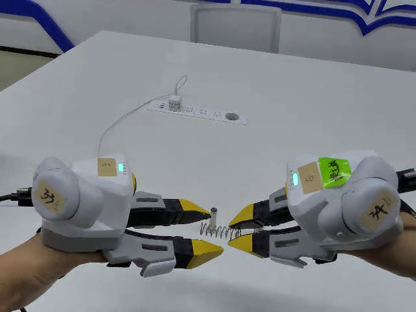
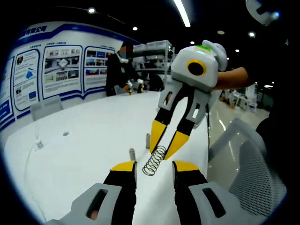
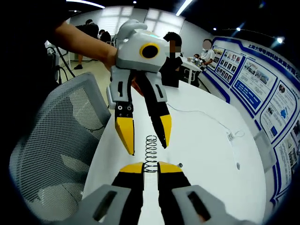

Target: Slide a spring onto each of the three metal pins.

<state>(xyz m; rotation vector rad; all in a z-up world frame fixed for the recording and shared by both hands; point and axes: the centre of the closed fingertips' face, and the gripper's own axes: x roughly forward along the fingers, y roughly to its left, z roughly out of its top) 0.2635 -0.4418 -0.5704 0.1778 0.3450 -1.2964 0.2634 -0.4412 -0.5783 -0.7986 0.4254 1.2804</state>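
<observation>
right gripper (image 1: 230, 234): pinched narrow on one end of spring (image 3: 150, 150) | left gripper (image 1: 216, 230): wide, flanking the free end | pin (image 1: 214, 213): upright on worktop (image 1: 273, 130), at spring's 12 o'clock | risk: gripped by one end only, the spring may flex or pop free during alignment, or topple the pin
</observation>
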